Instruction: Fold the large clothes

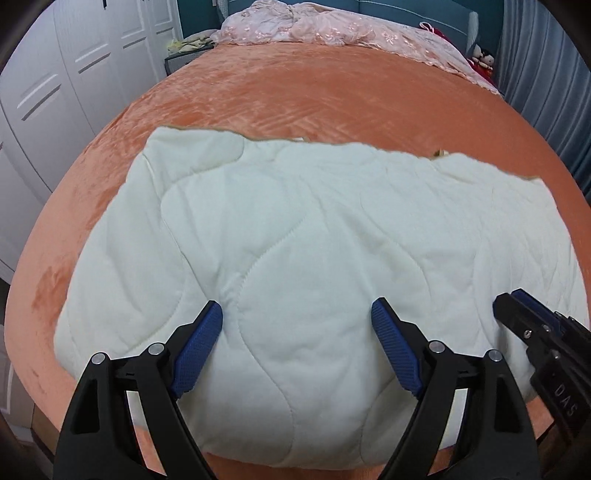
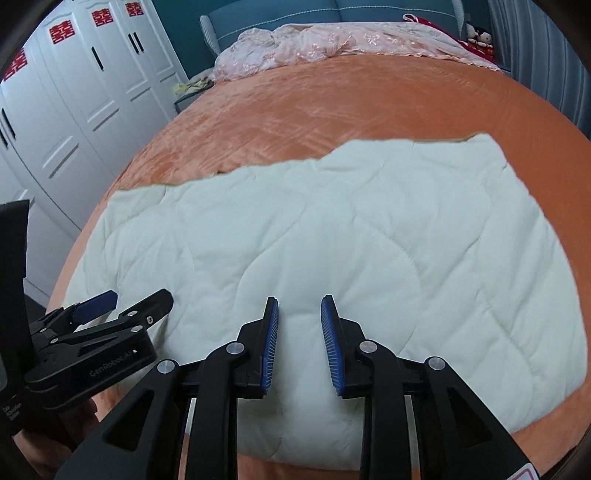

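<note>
Left hand-held gripper (image 2: 125, 301) reads "GenRobot.AI"; red characters (image 2: 61, 34) mark wardrobe (image 2: 92, 92).

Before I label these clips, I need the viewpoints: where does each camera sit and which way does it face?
Left wrist: on the left gripper, over the quilt's near edge, facing the headboard; own jaws wide open, right gripper at right.
Right wrist: on the right gripper, same heading; jaws narrowly open, left gripper at left.
Shared: quilt, orange bed, wardrobe.
</note>
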`<state>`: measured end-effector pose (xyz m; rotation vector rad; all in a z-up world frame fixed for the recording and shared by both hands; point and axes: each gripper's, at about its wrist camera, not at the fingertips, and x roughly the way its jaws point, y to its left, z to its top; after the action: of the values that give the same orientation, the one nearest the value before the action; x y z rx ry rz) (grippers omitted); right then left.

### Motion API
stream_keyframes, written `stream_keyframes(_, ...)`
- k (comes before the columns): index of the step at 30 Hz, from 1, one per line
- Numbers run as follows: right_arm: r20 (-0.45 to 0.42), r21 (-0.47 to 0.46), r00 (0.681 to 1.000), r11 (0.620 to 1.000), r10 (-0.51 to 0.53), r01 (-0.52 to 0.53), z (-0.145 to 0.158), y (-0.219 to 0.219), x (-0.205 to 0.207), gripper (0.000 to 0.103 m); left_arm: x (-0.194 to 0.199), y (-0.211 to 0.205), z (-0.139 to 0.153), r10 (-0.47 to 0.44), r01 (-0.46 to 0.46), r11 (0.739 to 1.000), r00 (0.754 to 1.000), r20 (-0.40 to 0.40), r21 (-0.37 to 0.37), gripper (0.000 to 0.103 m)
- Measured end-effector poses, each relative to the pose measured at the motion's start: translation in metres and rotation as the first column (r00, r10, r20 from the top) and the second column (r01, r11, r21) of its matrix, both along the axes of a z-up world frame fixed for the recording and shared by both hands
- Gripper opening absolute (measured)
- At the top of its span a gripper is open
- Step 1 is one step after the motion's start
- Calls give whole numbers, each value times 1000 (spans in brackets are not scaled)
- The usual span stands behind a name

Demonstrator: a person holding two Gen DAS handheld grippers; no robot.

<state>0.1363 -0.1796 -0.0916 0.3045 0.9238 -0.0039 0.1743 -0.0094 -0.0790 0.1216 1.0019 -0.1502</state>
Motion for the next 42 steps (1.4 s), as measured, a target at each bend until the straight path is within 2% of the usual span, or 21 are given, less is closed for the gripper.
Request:
stream_keyframes(6,-4,1,1000,1000,-6,6,-18,2,-6,26,-7,-3,-15,-4,2,999,999,40,45,83)
stream_keyframes(11,14,-68,1000,998,3,-2,-26,10,-8,26,-11,-9,-24,-2,-5,996,997,79,86,85)
stream_keyframes(17,44,-129,999,992,5,1,-32,17,-8,27,-11,-11,-28,4,-13,995,995,96,99,87)
stream_keyframes(22,53,-140,999,990,13,-5,-34,17,-7,27,-8,-12,-31,1,-12,995,995,102,104,89)
stream_keyframes(27,37,-107,999,994,5,-1,-32,13,-3,27,-6,-11,-30,-1,-8,995,995,95,96,90)
stream_keyframes(30,-4,-49,1000,998,-26,26,-16,8,-3,26,-9,2,-14,21,-24,999,997,71,34,89)
stream_keyframes(34,6,10,1000,1000,-28,28,9,11,-17,27,-21,47,12,134,-130,989,990,47,-64,89)
stream_keyframes(38,11,-11,999,999,53,-52,22,38,-28,27,-31,103,20,237,-235,964,972,-4,-128,89)
stream_keyframes(42,-24,23,996,996,87,-86,15,58,-27,27,-36,154,9,322,-339,908,941,-107,-246,90)
